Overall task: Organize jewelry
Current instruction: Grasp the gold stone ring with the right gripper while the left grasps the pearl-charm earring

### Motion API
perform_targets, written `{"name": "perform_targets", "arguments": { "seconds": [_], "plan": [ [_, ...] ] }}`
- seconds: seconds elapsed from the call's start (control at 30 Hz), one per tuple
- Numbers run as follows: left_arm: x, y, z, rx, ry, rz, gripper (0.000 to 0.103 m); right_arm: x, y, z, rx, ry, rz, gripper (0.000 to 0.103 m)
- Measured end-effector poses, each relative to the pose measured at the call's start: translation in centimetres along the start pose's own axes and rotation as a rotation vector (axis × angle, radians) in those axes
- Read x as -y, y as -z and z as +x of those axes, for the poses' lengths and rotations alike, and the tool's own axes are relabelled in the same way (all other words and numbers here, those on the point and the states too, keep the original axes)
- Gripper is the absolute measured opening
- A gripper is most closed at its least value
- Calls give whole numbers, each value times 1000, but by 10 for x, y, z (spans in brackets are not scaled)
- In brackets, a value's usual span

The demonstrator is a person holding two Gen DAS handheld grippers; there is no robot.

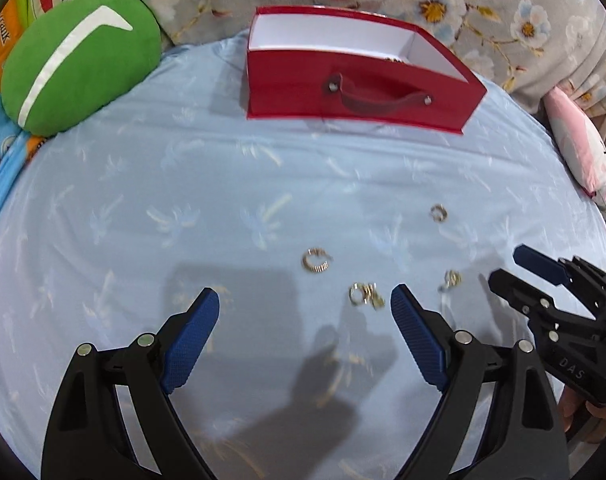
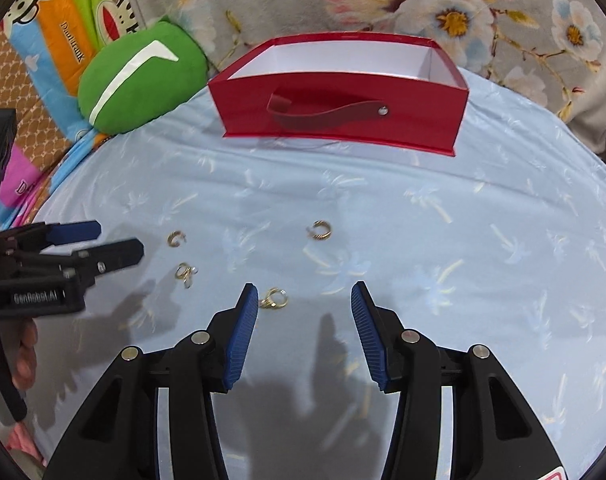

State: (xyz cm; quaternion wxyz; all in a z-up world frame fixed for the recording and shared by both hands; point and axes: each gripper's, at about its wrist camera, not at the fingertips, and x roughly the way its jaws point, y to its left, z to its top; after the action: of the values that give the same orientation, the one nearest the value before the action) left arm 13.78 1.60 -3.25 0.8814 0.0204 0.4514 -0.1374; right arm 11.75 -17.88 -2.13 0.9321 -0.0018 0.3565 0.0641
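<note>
Several small gold rings and hoop earrings lie loose on the light blue cloth. A ribbed hoop (image 1: 315, 262) and a tangled cluster (image 1: 365, 295) lie just ahead of my left gripper (image 1: 303, 302), which is wide open and holds nothing. Another cluster (image 2: 274, 299) lies beside the left fingertip of my right gripper (image 2: 304, 290), whose jaws stand partly apart with nothing between them. A twisted hoop (image 2: 321, 230) lies farther out. The open red box (image 1: 359, 92) with a strap handle stands at the back; a bit of gold (image 1: 393, 59) shows inside it.
A green cushion (image 1: 79, 60) lies at the back left, off the blue cloth (image 1: 183, 200). Floral fabric (image 2: 463, 12) rises behind the box. A pink pillow (image 1: 583, 152) is at the right edge. A hand (image 2: 25, 356) holds the left gripper's handle.
</note>
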Motion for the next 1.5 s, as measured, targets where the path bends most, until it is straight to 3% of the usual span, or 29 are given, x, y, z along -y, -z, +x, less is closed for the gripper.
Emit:
{"name": "perform_targets", "arguments": {
  "seconds": [0.4,0.5,0.57,0.63,0.93,1.07,1.27,1.5],
  "plan": [
    [-3,16,10,-24,-6,-10,85,-20,4,34,-62,-21,-24,47],
    [-3,16,11,-24,-11,-6,85,-21,4,40,-70,-13,-22,37],
    [-3,16,11,-27,-8,-7,85,-22,4,40,-64,12,-37,22],
    [0,16,12,-28,-6,-2,85,-22,4,40,-63,16,-43,19],
    [17,13,24,-36,51,7,84,-8,10,30,-58,22,1,19],
    [27,10,33,-35,58,11,79,4,12,21,-51,31,32,19],
    [36,4,37,-7,27,46,60,19,13,14,-49,27,80,19],
    [35,4,37,7,32,56,26,23,13,12,-43,18,97,19]
  ]
}}
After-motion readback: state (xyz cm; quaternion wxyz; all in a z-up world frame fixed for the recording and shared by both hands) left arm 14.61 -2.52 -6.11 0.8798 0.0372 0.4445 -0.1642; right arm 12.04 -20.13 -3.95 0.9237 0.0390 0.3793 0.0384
